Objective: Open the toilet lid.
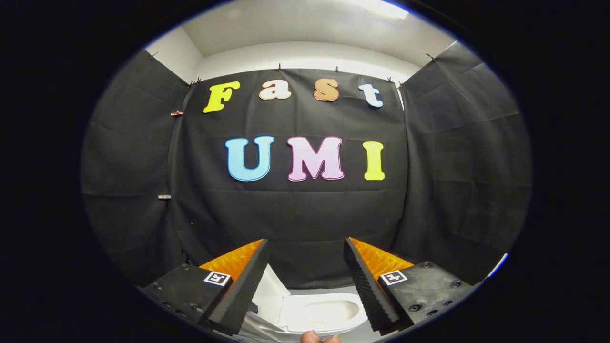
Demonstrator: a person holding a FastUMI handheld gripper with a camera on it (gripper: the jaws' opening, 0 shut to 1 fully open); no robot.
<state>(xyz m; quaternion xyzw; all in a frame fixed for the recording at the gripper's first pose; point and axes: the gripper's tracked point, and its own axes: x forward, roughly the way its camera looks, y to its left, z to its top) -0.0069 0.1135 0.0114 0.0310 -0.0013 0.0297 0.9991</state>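
Three black cloth walls [305, 209] close off the booth, with a white ceiling [310, 28] above them. Low and near, a white toilet [329, 312] sits with its bowl exposed; the toilet lid [270, 297] stands raised on the left. The gripper [305, 271] hangs over it, fingers spread apart, gripping nothing. A fingertip [312, 337] shows nearest.

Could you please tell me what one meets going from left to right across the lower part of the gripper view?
Left black finger with orange backing → raised white toilet lid → open white toilet bowl → right black ribbed finger. The fingers stand apart, holding nothing, with the toilet between and below them.
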